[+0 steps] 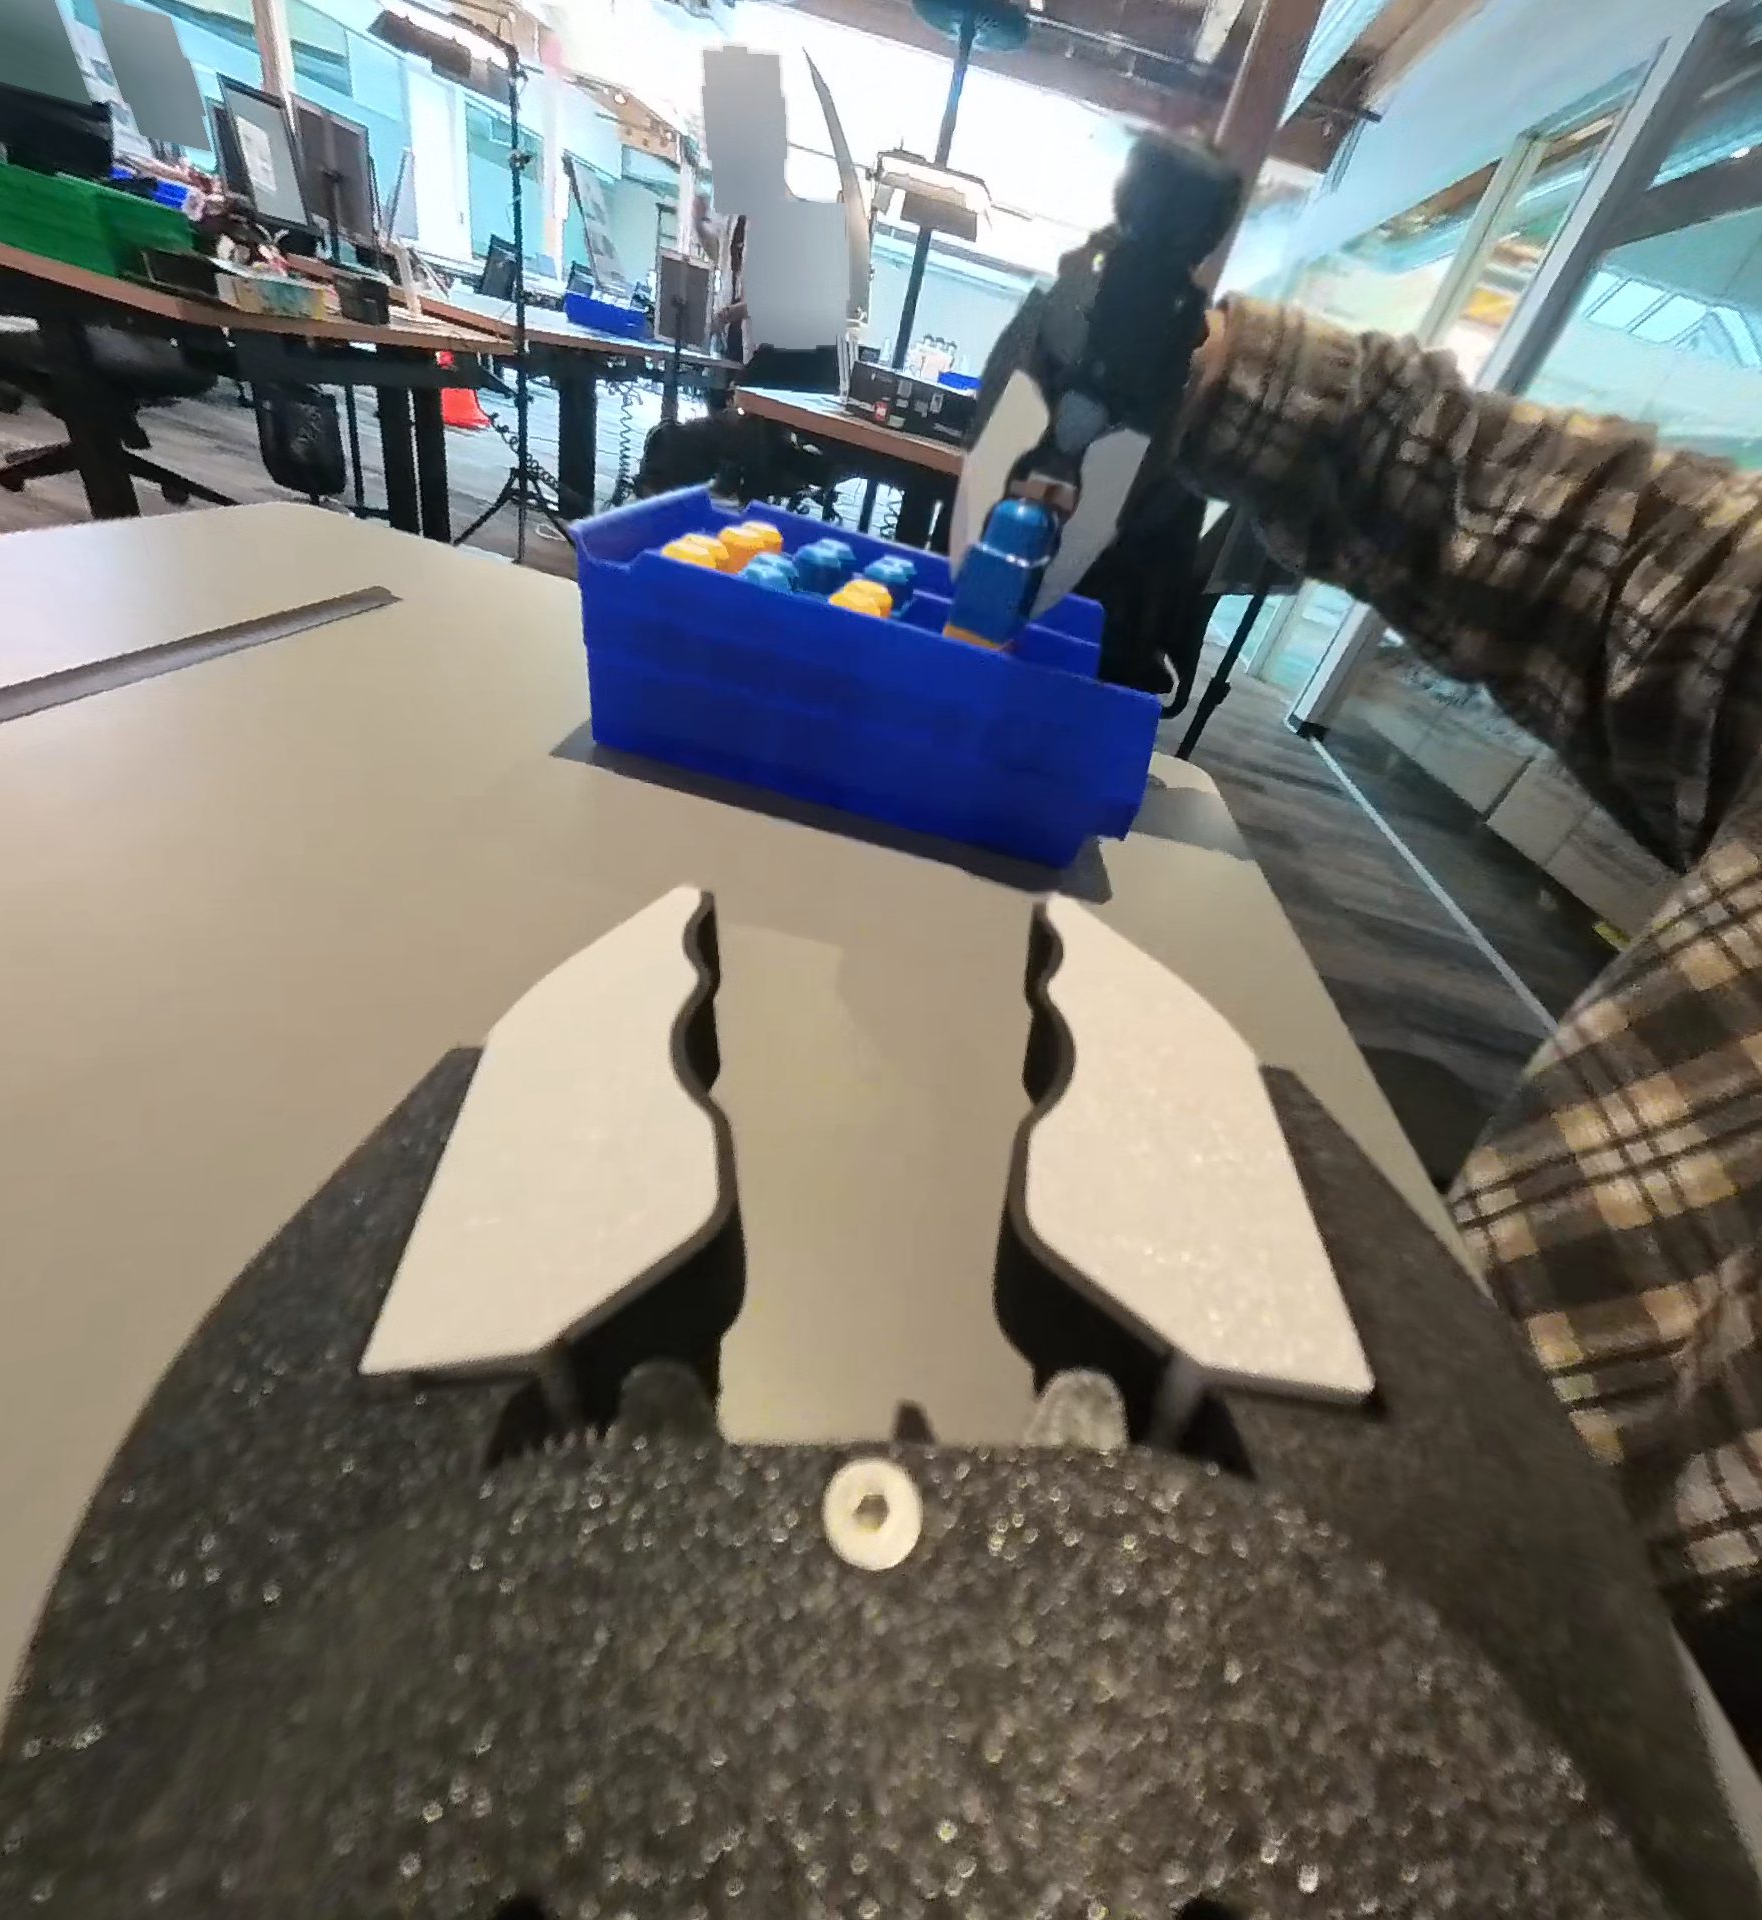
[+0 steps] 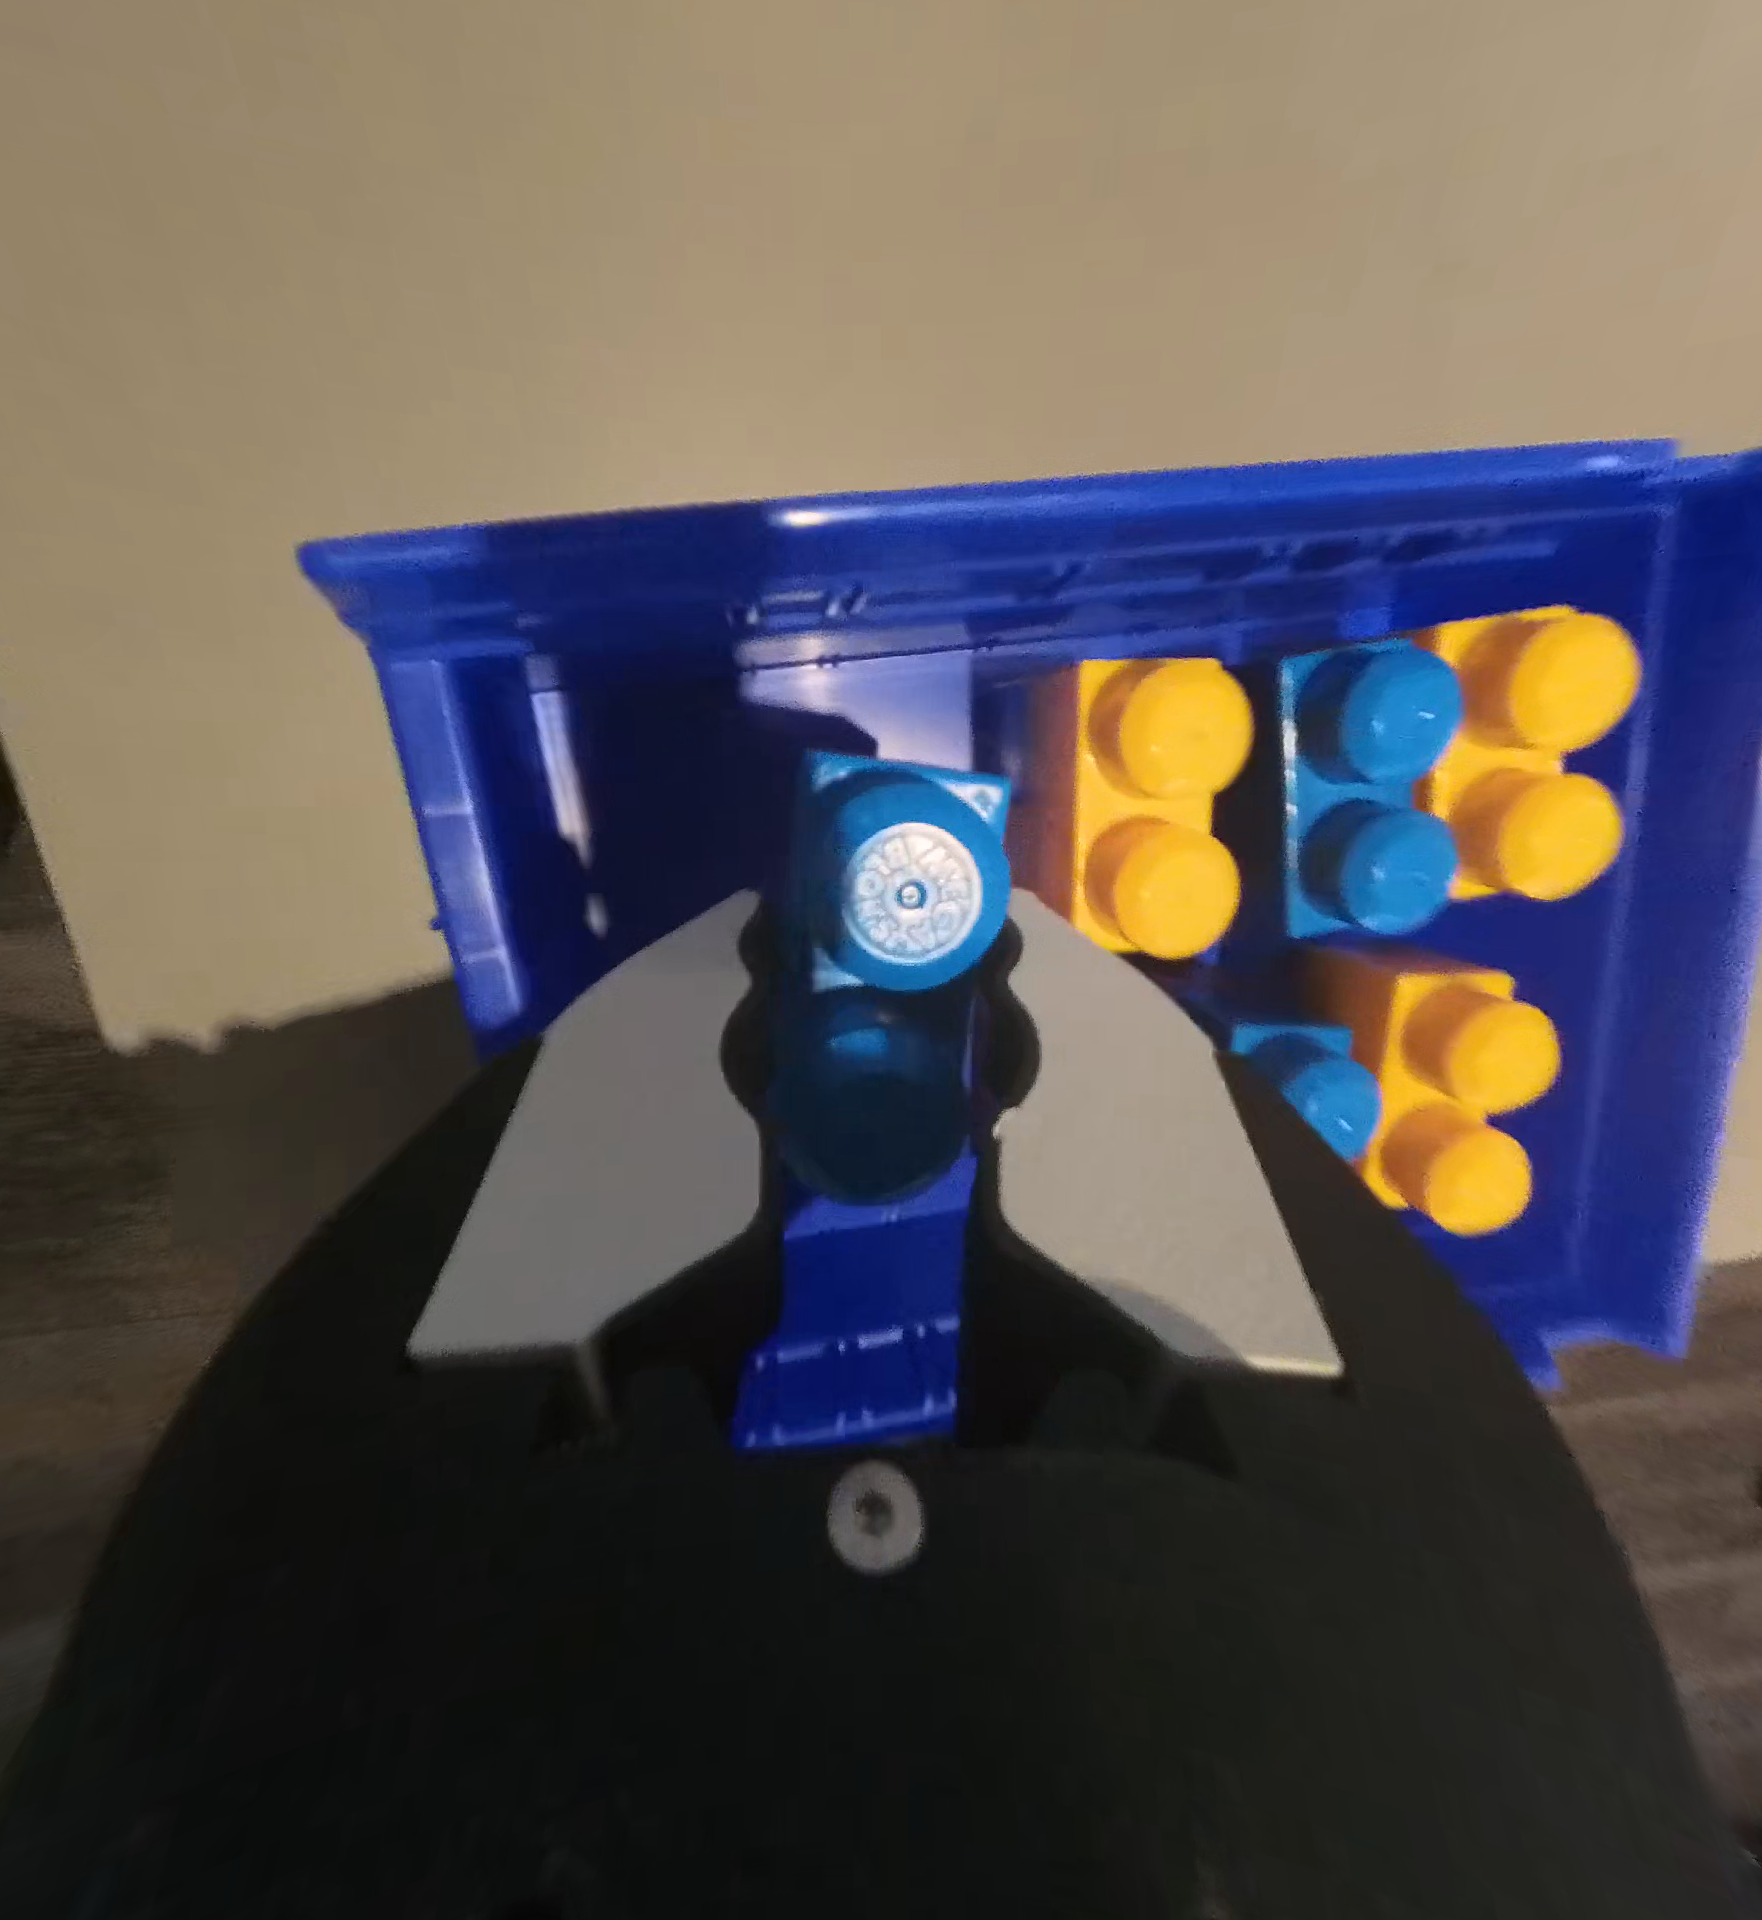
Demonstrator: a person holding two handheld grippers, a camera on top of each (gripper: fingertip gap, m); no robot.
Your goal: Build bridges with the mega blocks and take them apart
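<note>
While the left gripper (image 1: 872, 1023) waits low over the grey table (image 1: 233, 883) with its two fingers spread wide and nothing between them, the right gripper (image 2: 882, 997) is squeezing a blue block (image 2: 903, 894). That block has two bumps on top. In the left wrist view it stands tilted, held up at the right end of the blue bin (image 1: 856, 748). The bin sits on the far part of the table. Inside it, on the other side, more blocks lie close together: yellow blocks (image 2: 1163, 805) and blue blocks (image 2: 1376, 779). A plaid sleeve (image 1: 1479, 540) reaches in from the right, behind the right gripper.
</note>
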